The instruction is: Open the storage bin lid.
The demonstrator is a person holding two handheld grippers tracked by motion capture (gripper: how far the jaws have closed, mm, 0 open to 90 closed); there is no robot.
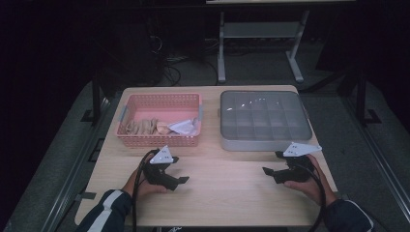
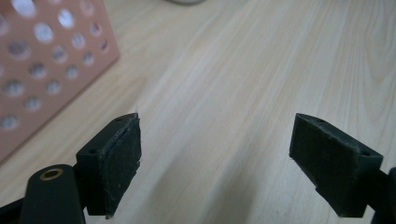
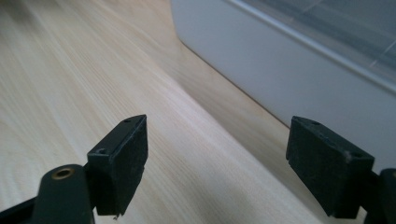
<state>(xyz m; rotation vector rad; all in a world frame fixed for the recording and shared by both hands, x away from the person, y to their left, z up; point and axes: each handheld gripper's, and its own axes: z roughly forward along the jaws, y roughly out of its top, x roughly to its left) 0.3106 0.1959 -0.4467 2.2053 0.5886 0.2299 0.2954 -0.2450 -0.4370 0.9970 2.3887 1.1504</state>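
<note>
Dark floor surrounds a pale wooden desk [image 1: 222,193]. Toward its far edge sit a pink perforated plastic basket [image 1: 159,140] holding tan pieces, and a closed grey compartment box [image 1: 263,142]. Left gripper [image 1: 180,180] and right gripper [image 1: 267,172] rest near the near edge, fingers wide apart, empty. Nothing seems begun; bare wood between leaves room.

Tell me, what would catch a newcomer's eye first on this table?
Probably the pink perforated basket at the table's far left, with pale packets and wooden bits inside, and beside it on the right the grey compartment box under a clear lid. Nearer the person, the left gripper and the right gripper hover over the bare wooden table, jaws wide apart and holding nothing.
</note>
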